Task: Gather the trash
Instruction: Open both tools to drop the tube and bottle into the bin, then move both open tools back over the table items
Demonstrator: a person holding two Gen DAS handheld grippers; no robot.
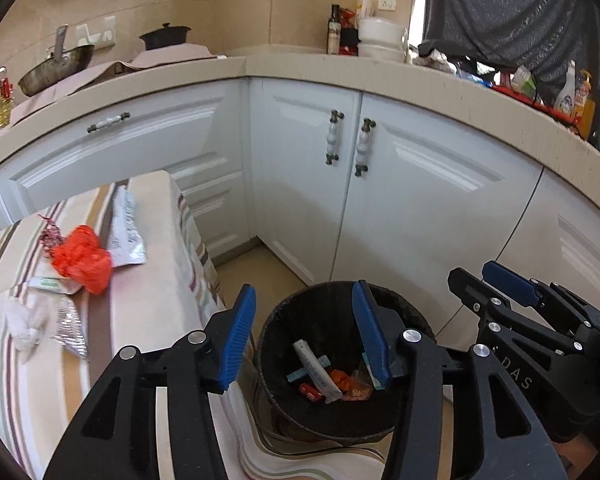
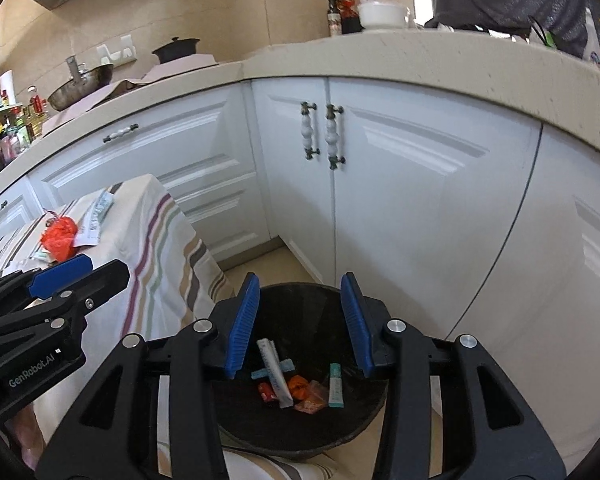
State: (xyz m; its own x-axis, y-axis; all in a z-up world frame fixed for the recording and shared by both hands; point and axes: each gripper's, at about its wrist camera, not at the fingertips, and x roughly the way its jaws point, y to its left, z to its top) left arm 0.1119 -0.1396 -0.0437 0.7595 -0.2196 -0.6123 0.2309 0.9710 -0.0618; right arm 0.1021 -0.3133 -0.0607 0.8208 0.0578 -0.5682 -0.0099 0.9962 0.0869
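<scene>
Both grippers hang over the black trash bin (image 1: 332,360) on the floor beside the white cabinets, and both are empty: the left gripper (image 1: 304,336) has its blue pads parted about halfway with nothing between them, and the right gripper (image 2: 300,324) stands a little narrower, also holding nothing. Down in the bin lie a white tube (image 2: 274,372), a small teal tube (image 2: 335,386), an orange scrap (image 2: 298,386) and a red wrapper (image 2: 266,392). Plenty is left on the striped tablecloth (image 1: 148,320) to the left, well apart from the bin: a crumpled red plastic bag (image 1: 82,260), a long printed wrapper (image 1: 126,232) touching it, a flat green-and-white packet (image 1: 54,285) tucked under the bag's near edge, a silver foil wrapper (image 1: 70,328) and a wad of white tissue (image 1: 22,320). I'd say all of it is feather-light and soft. The red bag should squash easily, so pinch it across its bunched middle. The foil looks slick and flat; better to catch a raised edge or corner than press down on it. The tissue may tear or shed, so take the thick of the wad.
</scene>
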